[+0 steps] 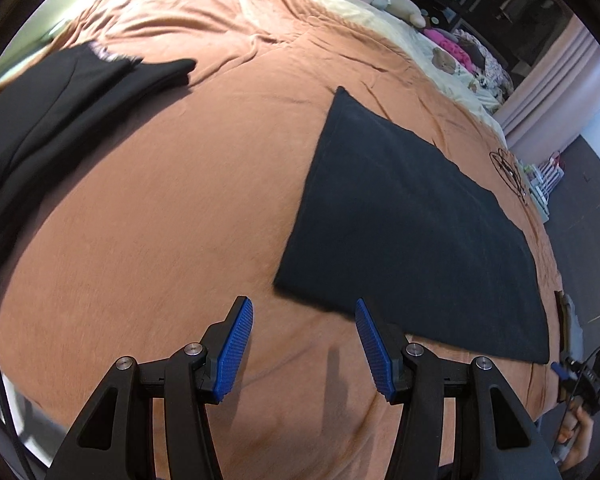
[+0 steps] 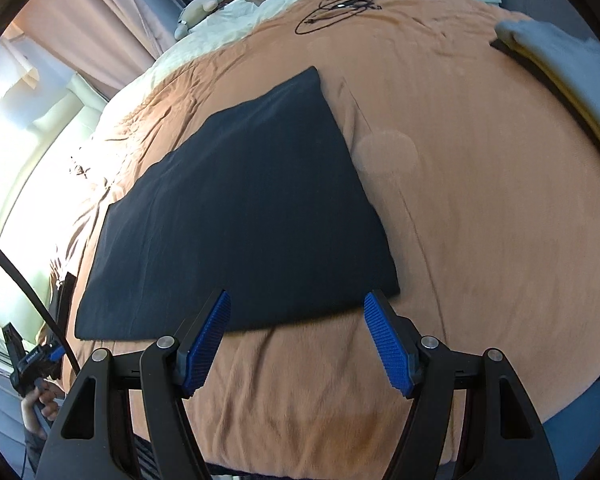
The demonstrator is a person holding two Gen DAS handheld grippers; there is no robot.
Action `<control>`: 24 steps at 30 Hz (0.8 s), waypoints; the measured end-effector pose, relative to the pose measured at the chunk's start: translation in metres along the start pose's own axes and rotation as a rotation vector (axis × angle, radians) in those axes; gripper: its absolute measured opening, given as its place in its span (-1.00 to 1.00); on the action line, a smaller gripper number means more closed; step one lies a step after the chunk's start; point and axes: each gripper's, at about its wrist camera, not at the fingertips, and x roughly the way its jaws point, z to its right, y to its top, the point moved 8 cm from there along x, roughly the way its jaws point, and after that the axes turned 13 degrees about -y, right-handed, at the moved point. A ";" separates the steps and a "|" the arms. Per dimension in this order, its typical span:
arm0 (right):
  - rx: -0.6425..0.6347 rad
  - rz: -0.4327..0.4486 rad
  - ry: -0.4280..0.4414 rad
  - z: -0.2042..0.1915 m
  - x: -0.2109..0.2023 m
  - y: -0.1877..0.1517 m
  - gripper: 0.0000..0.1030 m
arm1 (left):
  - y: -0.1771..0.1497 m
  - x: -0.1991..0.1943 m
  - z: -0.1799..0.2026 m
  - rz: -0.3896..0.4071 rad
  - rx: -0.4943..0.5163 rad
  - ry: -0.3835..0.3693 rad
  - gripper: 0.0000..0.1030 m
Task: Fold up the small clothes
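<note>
A dark navy cloth (image 1: 412,224) lies flat as a neat rectangle on the orange blanket (image 1: 172,208); it also shows in the right wrist view (image 2: 244,216). My left gripper (image 1: 304,312) is open and empty, hovering just off the cloth's near left corner. My right gripper (image 2: 296,304) is open and empty, above the cloth's near edge toward its right corner. The right gripper (image 1: 580,376) shows small at the lower right of the left wrist view, and the left gripper (image 2: 32,360) at the lower left of the right wrist view.
A pile of black clothes (image 1: 48,112) lies at the far left. Folded grey and yellow clothes (image 2: 560,64) sit at the right. A black cable (image 2: 340,4) lies coiled farther back. Plush toys and pillows (image 1: 452,48) lie at the bed's head.
</note>
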 end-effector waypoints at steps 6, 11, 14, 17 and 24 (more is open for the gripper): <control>0.052 -0.019 0.017 0.012 0.006 -0.015 0.21 | -0.005 -0.004 -0.014 0.003 -0.048 -0.024 0.08; 0.117 -0.020 0.050 0.021 0.013 -0.020 0.21 | -0.002 0.006 -0.018 -0.010 -0.094 -0.063 0.08; 0.140 0.004 0.073 0.025 0.012 -0.023 0.21 | 0.000 0.017 -0.021 -0.023 -0.127 -0.084 0.08; 0.187 0.016 0.102 0.032 0.014 -0.023 0.19 | 0.001 0.024 -0.019 -0.024 -0.150 -0.116 0.08; 0.310 0.044 0.137 0.036 0.026 -0.020 0.14 | 0.002 0.031 -0.020 -0.018 -0.223 -0.167 0.07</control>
